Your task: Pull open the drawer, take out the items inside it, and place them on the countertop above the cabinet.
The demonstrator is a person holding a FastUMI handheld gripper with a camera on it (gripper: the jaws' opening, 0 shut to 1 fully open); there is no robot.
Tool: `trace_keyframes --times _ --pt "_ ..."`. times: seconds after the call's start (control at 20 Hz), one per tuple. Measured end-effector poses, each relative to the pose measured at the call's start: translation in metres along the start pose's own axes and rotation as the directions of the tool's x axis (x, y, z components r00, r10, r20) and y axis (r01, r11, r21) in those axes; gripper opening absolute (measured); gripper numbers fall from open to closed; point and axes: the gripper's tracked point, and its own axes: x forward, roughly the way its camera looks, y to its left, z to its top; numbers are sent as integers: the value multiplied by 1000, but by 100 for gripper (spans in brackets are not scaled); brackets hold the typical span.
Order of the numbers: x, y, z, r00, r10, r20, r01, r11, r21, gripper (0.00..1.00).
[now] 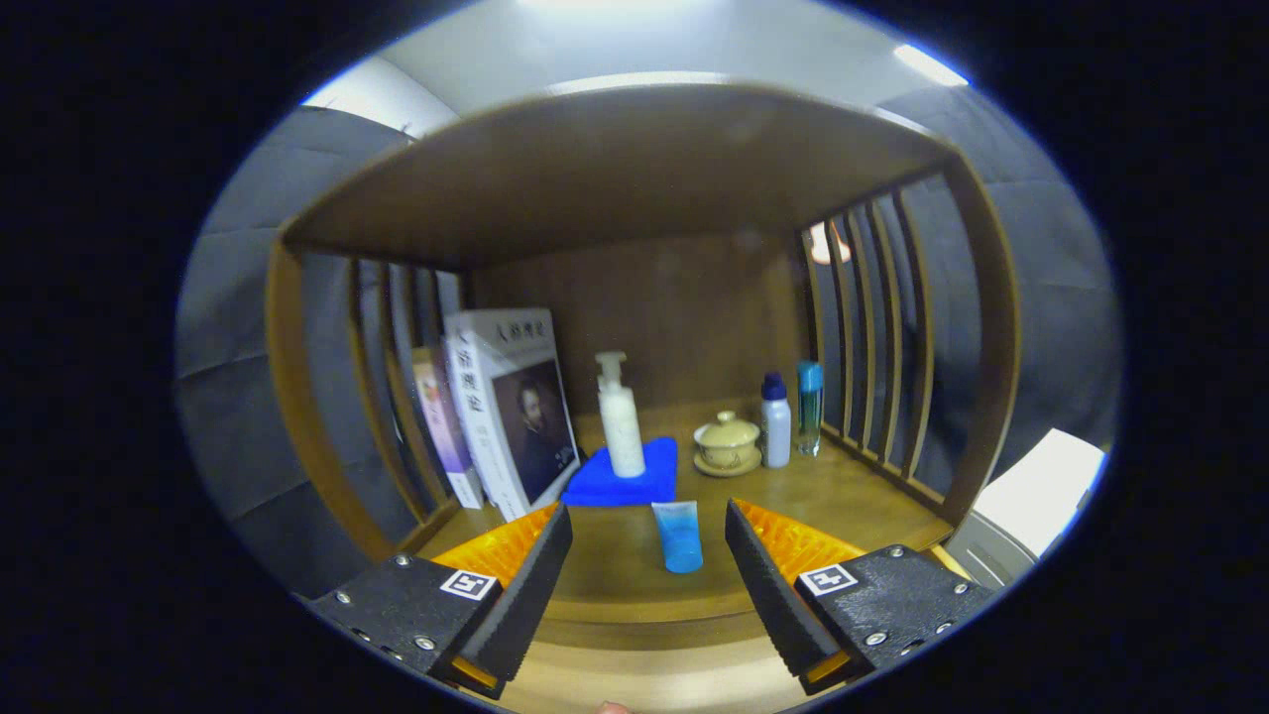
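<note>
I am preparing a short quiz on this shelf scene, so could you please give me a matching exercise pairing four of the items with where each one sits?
Things:
1. Pump bottle
2. Blue tube
3. Lidded cup
4. Books

Places:
A. leaning by the slatted side
B. lying on the countertop between the open gripper fingers
C. upright on the blue cloth
D. on a saucer beside two small bottles

Pairs: 1-C, 2-B, 3-D, 4-A

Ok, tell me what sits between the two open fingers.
In the gripper view, a small blue tube stands on the wooden countertop between the open tool's fingers, touching neither.
</note>
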Motion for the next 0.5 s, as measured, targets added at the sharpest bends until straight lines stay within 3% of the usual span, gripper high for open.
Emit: trace_keyframes --times 0.2,0.5 --pt "-66 21 16 993 26 119 -18 998 -65 95" --pt "-147 49 -17 985 63 162 -46 993 -105 95"
